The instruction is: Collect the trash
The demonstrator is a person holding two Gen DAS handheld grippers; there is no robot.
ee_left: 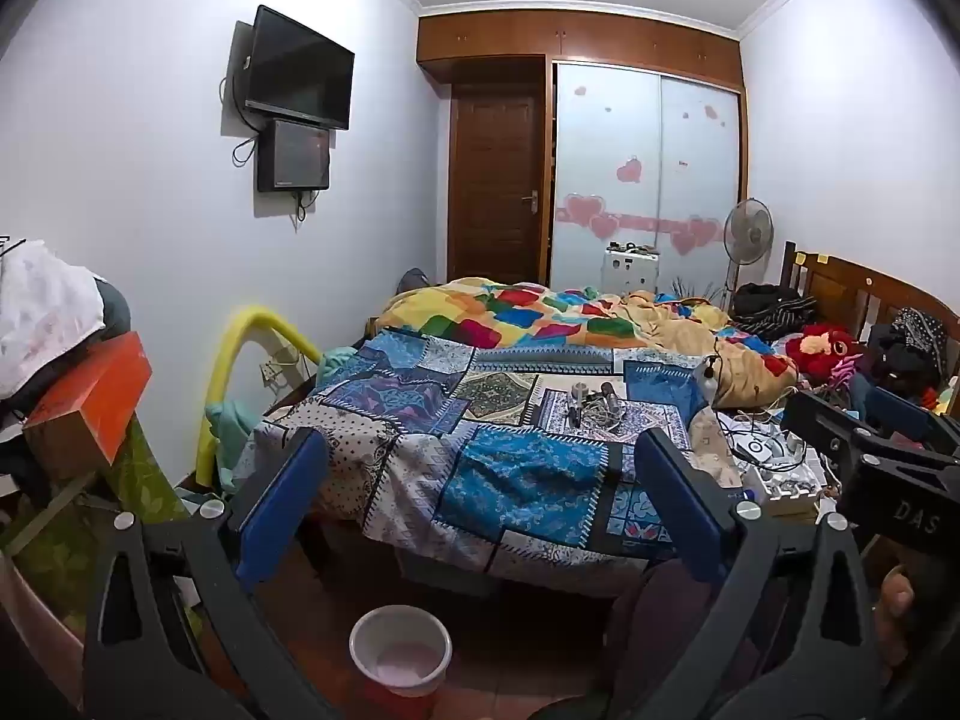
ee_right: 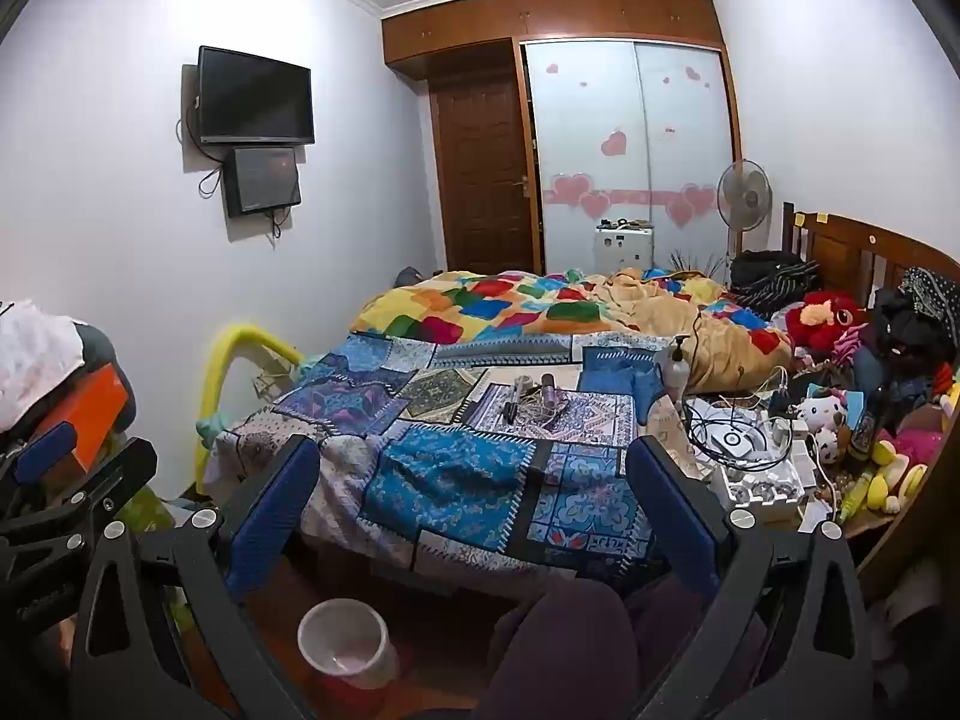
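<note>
Blue pads lined both grippers, and each pair of fingers stood spread wide with nothing between them. The left gripper (ee_left: 480,510) and the right gripper (ee_right: 474,510) hung side by side before the near end of the bed (ee_left: 492,420), each catching the other at its frame edge: the right one showed at the right rim of the left view, the left one at the left rim of the right view.

On the floor near the bed's foot stood a bin (ee_left: 400,657) with a pale liner and a red base, its lower part cut off by the frame bottom. What lay inside it was too washed out to make out.

No clear piece of trash could be picked out. A tangle of cords and small metal things (ee_right: 537,402) lay mid-bed, too small to name. On the right, clutter (ee_right: 762,456) of cables and white boxes ran into a heap of soft toys (ee_right: 828,318), partly cropped by the lens rim. At far left, an orange box (ee_left: 96,396) was half hidden under cloth.
</note>
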